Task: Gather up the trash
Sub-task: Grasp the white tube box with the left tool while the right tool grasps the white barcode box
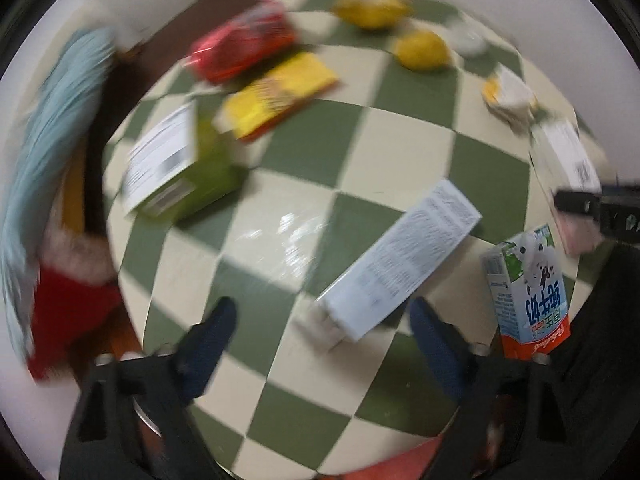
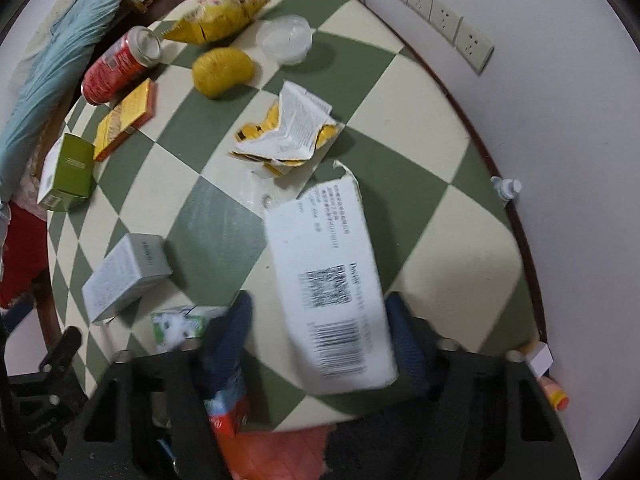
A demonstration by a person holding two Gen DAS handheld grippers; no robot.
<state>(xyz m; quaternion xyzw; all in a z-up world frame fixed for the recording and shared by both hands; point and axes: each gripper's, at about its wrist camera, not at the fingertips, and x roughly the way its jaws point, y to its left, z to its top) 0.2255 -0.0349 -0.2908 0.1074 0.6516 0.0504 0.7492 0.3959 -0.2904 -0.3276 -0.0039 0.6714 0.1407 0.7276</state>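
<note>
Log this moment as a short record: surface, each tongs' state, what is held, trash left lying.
surface: green and cream checkered table
left tongs: open, empty, above the table
right tongs: either side of a white packet; contact unclear
upright: milk carton
loose trash: red can, yellow box, green box, grey box, torn wrapper, yellow bag, clear plastic cup

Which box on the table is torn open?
The yellow-and-white carton mid-table, ripped and flattened; the green box, grey box and orange-yellow box look intact.
</note>
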